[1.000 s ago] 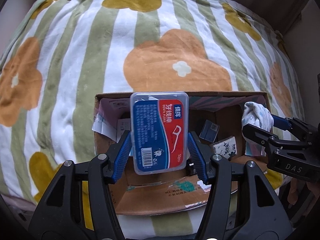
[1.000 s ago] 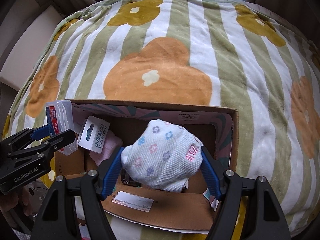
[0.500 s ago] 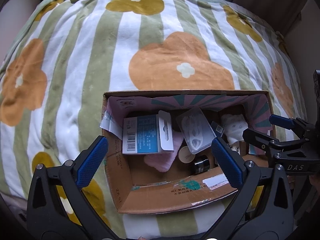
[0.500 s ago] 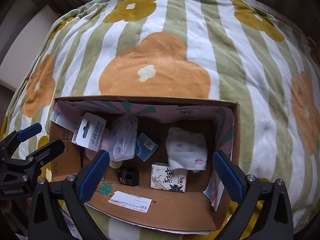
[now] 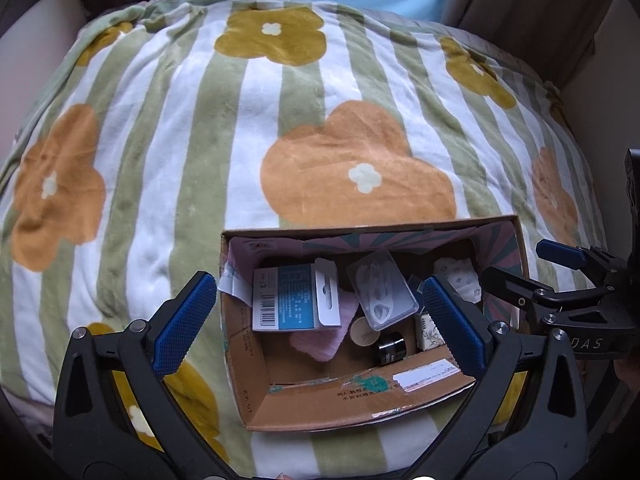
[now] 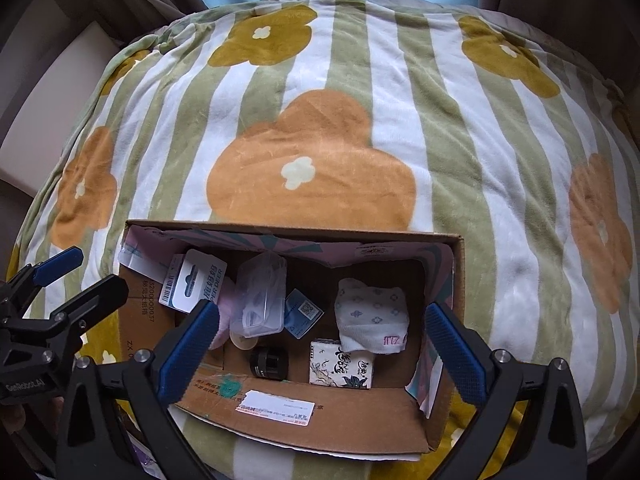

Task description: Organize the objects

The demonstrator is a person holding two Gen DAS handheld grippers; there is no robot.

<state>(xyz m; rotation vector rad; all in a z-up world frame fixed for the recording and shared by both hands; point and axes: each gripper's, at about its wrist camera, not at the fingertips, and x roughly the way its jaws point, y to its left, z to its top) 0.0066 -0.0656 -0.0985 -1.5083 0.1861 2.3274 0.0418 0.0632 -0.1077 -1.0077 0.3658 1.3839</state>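
An open cardboard box (image 5: 320, 408) (image 6: 340, 420) lies on a flowered striped blanket. Inside lie a clear plastic floss case (image 5: 380, 290) (image 6: 262, 296), a white patterned sock (image 6: 372, 314) (image 5: 460, 280), a blue-and-white carded pack (image 5: 294, 298) (image 6: 196, 286), a pink cloth (image 5: 320, 336), a small black jar (image 5: 390, 348) (image 6: 269, 362), a tissue packet (image 6: 342, 364) and a small blue card (image 6: 302, 312). My left gripper (image 5: 320, 320) is open and empty above the box's near side. My right gripper (image 6: 320, 344) is open and empty above the box.
The blanket (image 5: 200, 140) (image 6: 460, 140) covers a rounded cushion and spreads wide beyond the box. The other gripper shows at each view's edge, the right one (image 5: 568, 292) and the left one (image 6: 52, 300). Dark furniture sides stand at both far corners.
Both grippers opened and let go: the floss case and the sock dropped into the box. Both grippers have since pulled back and up a little.
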